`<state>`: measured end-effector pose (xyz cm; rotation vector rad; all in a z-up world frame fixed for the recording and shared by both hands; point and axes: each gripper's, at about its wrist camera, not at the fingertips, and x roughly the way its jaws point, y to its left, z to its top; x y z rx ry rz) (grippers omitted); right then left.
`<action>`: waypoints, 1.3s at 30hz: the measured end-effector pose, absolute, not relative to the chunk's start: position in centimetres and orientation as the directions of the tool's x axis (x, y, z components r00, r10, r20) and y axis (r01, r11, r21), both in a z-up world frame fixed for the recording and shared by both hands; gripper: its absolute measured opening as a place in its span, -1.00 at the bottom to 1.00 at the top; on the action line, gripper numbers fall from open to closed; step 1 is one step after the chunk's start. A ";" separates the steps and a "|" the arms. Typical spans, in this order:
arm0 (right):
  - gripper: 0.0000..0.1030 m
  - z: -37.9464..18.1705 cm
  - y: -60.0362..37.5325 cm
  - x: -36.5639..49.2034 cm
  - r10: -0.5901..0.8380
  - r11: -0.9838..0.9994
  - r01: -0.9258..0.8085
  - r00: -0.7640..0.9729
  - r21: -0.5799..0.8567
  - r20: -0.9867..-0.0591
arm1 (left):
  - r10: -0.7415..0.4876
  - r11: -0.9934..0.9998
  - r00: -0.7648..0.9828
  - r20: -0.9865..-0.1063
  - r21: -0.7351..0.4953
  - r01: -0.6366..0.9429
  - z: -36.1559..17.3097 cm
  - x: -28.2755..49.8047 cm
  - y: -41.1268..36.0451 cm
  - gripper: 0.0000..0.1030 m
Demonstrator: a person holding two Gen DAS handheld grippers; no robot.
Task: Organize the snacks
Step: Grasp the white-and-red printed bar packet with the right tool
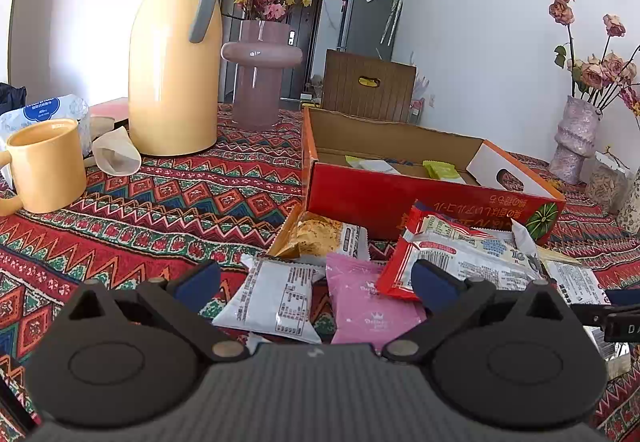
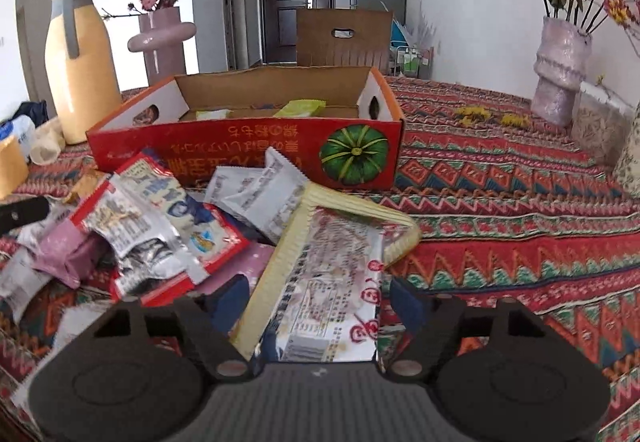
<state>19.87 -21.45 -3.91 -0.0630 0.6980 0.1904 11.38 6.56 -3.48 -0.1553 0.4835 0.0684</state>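
— Two claws are seen over the patterned surface; how is each one set?

— The left claw is held wide apart above the heap of snacks. Nothing is gripped: a grey packet and a pink packet are seen lying on the cloth between its blue pads, untouched.

— And the right claw?

— The right claw is partly spread, with a cream-edged packet lying lengthwise between its fingers. Whether the pads are pressed on that packet cannot be told: the left pad is half hidden behind the wrapper, and a narrow gap seems to be left at the right pad.

— Where are the other snacks found?

— A loose pile is spread just in front of the red cardboard box. A red-bordered foil packet is propped on the others, a white crumpled wrapper is leaned near the box's front wall, and a golden pastry packet is seen in the left view close to that wall. Inside the box, a green sachet and a pale one are laid on the bottom.

— What is set around them?

— A yellow thermos jug and a yellow mug are stood at the left, a mauve vase with blossom behind, and a textured vase of roses at the right.
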 end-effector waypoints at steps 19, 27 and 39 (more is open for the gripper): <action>0.89 -5.8 -21.9 19.9 0.116 0.989 -0.148 0.725 0.010 -0.679 | 0.034 0.983 0.877 -0.480 -0.142 -0.115 -3.6 11.5 6.7 1.00; -0.24 -5.4 -22.0 18.8 0.156 0.983 -0.182 0.755 0.026 -0.637 | 0.036 0.983 0.878 -0.476 -0.143 -0.117 -3.6 11.4 6.8 1.00; -0.38 -4.1 -24.8 17.6 0.163 0.986 -0.129 0.896 0.109 -0.413 | 0.038 0.983 0.877 -0.478 -0.139 -0.118 -3.7 11.5 6.7 1.00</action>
